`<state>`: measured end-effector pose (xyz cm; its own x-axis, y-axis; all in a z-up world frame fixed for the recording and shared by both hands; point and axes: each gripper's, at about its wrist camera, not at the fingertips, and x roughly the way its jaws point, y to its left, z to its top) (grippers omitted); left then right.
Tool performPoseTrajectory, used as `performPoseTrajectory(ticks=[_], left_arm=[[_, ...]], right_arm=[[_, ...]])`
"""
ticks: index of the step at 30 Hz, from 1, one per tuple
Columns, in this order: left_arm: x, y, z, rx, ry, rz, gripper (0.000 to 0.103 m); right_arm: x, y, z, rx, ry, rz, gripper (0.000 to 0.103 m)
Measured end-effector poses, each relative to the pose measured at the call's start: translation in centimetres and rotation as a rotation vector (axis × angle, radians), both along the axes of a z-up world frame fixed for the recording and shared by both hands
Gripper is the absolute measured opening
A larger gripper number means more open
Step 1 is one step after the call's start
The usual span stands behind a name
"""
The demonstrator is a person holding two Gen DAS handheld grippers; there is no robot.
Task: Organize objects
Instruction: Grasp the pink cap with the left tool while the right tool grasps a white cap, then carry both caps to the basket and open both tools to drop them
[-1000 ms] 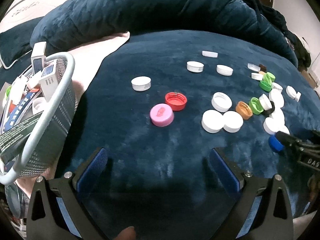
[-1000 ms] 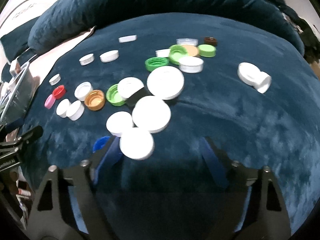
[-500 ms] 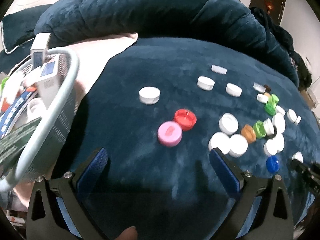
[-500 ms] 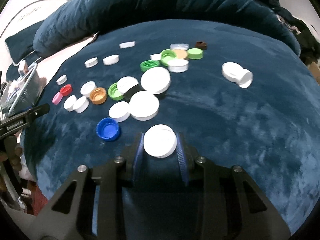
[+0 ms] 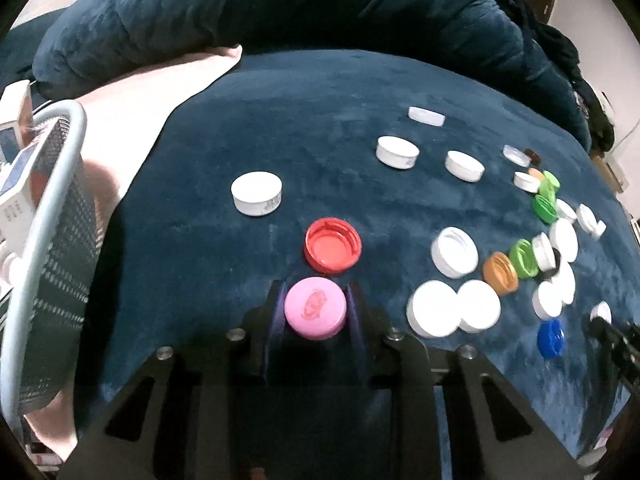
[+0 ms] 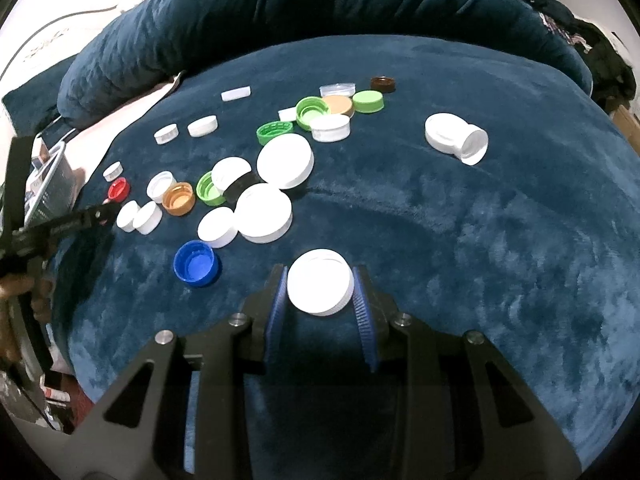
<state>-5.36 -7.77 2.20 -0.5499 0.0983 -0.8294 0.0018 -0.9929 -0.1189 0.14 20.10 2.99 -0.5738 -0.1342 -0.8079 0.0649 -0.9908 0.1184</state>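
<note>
Gripping a pink cap (image 5: 315, 307), the left gripper (image 5: 315, 312) has just been closing; the right gripper (image 6: 320, 290) is clamping a white cap (image 6: 320, 287) for sorting.

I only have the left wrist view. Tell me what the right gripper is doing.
Observer: The right gripper is shut on a white cap, pads on both its sides.
Operator: Say which way up that cap is.
Observer: Flat top up; a ribbed edge shows along its lower rim.
Operator: Report what lies nearest it on the blanket.
Observer: An upturned blue cap to its left, apart from it, on the blue blanket.
Operator: Describe the far right of the pile.
Observer: Two white caps lean together, one tipped on its side.
</note>
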Motion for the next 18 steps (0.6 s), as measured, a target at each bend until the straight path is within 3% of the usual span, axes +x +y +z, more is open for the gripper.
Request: performPoseTrajectory(ticks=[9, 13, 18], left_arm=[[4.6, -2.2, 6.6, -0.033, 0.097, -0.003, 0.031], [6.4, -6.6, 10.4, -0.017, 0.142, 0.081, 0.031], [8.2, -13.5, 12.2, 0.004, 0.133, 0.219, 0.031]], right_arm=[[0.2, -1.3, 3.5, -0.045, 0.050, 0.047, 0.034], [-1.0, -3.7, 7.7, -0.038, 0.072, 0.164, 0.034], [-2.8, -10.0, 13.9, 0.034, 0.131, 0.358, 0.034]])
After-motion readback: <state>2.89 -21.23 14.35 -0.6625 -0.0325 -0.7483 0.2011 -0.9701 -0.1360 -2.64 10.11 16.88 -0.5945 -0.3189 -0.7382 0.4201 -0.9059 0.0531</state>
